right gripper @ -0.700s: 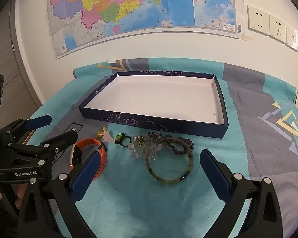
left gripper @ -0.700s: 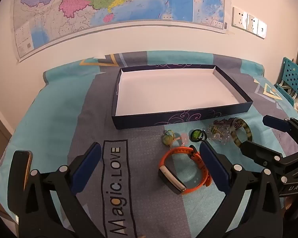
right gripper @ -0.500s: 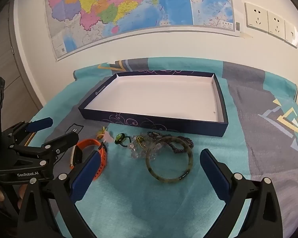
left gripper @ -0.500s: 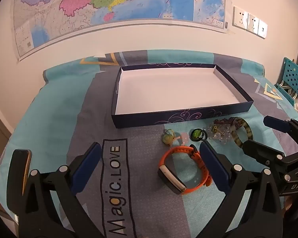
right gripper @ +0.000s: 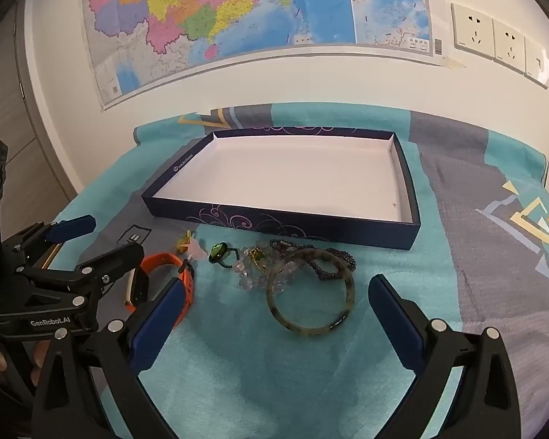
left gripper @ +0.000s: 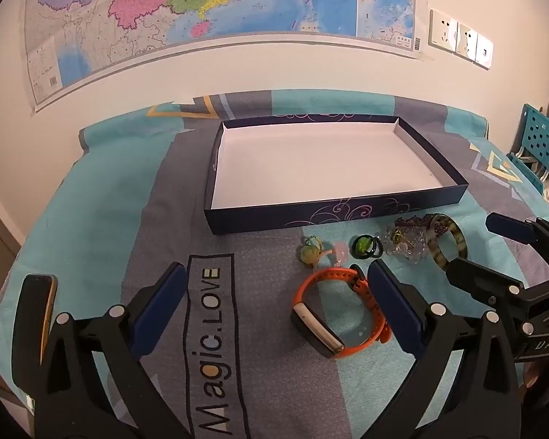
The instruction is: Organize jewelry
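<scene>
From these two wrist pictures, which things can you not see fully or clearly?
- Orange watch band: right view, left gripper covers its face.
- Green bangle: left view, right gripper covers part.
- Clear beads and dark bead chain: tangled, count unclear.
- Phone: left view, finger hides its lower end.

**Jewelry lined up before an empty box**

A shallow dark-blue box (right gripper: 282,225) with a white inside lies open and empty. Just in front of its near wall, the pieces sit in a row: an orange wristband (left gripper: 338,311) farthest left, a pale green and pink charm (left gripper: 313,252), a green-stoned ring (right gripper: 221,252), clear crystal beads (right gripper: 250,272), a dark beaded strand (right gripper: 329,259), and a mottled green bangle (right gripper: 311,292) lying flat, overlapping the beads.
</scene>
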Demonstrator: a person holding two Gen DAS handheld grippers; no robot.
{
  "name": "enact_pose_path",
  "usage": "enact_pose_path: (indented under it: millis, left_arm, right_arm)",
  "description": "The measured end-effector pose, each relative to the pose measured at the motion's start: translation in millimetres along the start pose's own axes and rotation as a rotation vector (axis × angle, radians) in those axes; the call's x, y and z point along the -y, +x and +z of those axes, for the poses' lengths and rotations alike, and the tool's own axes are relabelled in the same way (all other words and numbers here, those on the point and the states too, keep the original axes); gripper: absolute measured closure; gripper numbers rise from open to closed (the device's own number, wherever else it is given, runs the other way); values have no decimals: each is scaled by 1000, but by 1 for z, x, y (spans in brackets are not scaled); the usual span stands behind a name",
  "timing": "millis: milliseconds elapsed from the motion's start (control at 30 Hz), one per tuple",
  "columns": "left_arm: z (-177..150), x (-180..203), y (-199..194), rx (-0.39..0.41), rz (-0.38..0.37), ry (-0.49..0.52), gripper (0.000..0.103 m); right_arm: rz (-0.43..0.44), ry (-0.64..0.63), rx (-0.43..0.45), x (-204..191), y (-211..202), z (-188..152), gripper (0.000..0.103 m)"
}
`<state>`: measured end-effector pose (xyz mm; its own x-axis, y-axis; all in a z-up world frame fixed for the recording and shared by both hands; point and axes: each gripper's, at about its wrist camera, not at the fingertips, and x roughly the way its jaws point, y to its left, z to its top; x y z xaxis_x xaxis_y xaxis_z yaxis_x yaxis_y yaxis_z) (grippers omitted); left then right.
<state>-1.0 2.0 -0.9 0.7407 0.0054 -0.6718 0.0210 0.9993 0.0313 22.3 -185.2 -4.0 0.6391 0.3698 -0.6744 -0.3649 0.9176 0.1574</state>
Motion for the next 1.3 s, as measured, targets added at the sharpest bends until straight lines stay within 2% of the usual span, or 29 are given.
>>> enact_pose_path:
  millis: [1300]
  left_arm:
    - [-3,3,10,-13,1,0,6]
  right_arm:
    - [17,11,-19,3,5,-2,6]
